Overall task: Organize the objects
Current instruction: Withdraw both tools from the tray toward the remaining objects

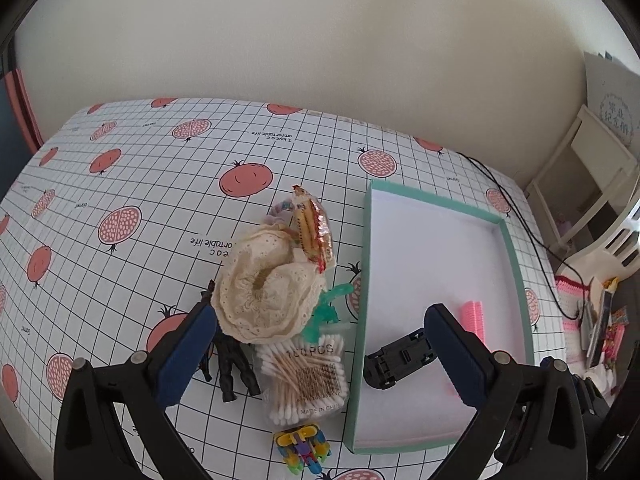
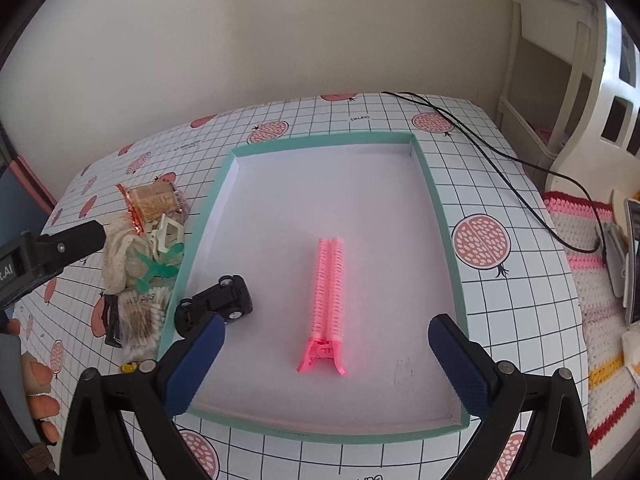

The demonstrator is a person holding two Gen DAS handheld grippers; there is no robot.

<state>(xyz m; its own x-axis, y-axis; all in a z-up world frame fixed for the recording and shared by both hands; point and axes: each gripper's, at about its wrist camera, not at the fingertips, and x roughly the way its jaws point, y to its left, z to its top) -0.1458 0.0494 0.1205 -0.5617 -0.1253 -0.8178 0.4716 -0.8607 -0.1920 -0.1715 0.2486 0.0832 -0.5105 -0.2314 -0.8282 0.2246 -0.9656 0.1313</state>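
Observation:
A shallow teal-rimmed tray (image 2: 440, 216) (image 1: 514, 264) with a white floor holds a pink hair clip (image 2: 328, 304) (image 1: 474, 314) and a black toy car (image 2: 218, 300) (image 1: 396, 360). Left of the tray lies a pile: a cream lace scrunchie (image 1: 264, 292), a wrapped snack (image 1: 314, 232), a green plastic clip (image 1: 326, 312), a bag of cotton swabs (image 1: 306, 376), a black figure (image 1: 230, 364) and a colourful block toy (image 1: 304, 446). My left gripper (image 1: 320, 352) hangs open above the pile and the tray's left rim. My right gripper (image 2: 326, 356) stands open over the pink clip's near end.
A black cable (image 2: 500, 160) runs across the table's right side toward a crocheted mat (image 2: 592, 264) with clutter on it. White furniture (image 2: 560, 80) stands to the right, a wall behind. A person's fingers (image 2: 38, 392) hold the left gripper's handle at the lower left.

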